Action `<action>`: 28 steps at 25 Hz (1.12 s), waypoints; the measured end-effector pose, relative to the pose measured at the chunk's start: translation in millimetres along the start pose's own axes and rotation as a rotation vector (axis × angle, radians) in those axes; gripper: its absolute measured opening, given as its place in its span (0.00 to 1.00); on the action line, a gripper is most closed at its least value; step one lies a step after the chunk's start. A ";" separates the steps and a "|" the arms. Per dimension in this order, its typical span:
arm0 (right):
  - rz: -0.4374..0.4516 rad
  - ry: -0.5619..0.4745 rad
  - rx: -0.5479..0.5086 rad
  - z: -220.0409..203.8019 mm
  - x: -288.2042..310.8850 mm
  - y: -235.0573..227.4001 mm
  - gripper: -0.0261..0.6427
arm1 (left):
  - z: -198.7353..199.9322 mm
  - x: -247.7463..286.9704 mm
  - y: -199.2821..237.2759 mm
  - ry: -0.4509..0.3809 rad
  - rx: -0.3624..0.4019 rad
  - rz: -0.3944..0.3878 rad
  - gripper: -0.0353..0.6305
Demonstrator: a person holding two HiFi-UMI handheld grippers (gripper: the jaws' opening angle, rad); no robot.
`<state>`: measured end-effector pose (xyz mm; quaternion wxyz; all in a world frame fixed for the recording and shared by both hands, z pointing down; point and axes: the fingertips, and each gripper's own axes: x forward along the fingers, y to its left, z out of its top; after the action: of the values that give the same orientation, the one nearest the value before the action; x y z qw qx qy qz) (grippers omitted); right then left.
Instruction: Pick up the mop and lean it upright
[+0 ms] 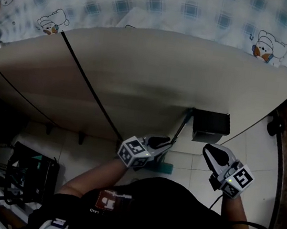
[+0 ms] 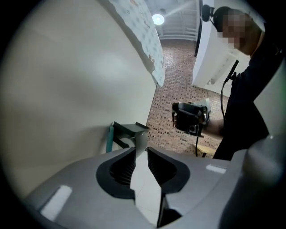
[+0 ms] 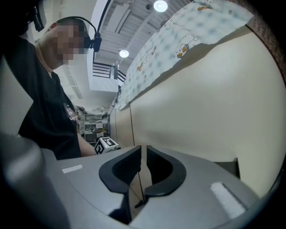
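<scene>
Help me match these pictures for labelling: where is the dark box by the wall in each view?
Head view: dark box, centre right, against the cream wall.
Left gripper view: just above the claw, left of centre.
Right gripper view: lower right, partly hidden.
Shared landmark: the cartoon-print cloth above the wall.

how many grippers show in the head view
2. The left gripper is at lower centre, beside a thin dark rod by the wall. The right gripper is to its right, below a dark box. Neither is hidden.
</scene>
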<state>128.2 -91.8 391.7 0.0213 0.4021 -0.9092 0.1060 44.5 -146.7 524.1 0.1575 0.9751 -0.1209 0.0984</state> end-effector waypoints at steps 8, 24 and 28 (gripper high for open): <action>-0.031 -0.018 0.083 -13.0 -28.9 -30.1 0.12 | -51.5 67.2 55.2 0.142 0.026 0.125 0.30; -0.161 0.118 0.090 -96.6 -90.6 -102.2 0.12 | -258.3 156.1 143.5 0.462 -0.083 0.390 0.44; -0.175 0.129 0.100 -108.2 -97.6 -102.9 0.12 | -275.2 164.7 155.4 0.485 -0.091 0.395 0.44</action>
<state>264.8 -65.6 503.3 0.0689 0.4727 -0.8611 0.1744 117.4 -232.6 862.2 0.2029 0.8730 -0.2710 0.3512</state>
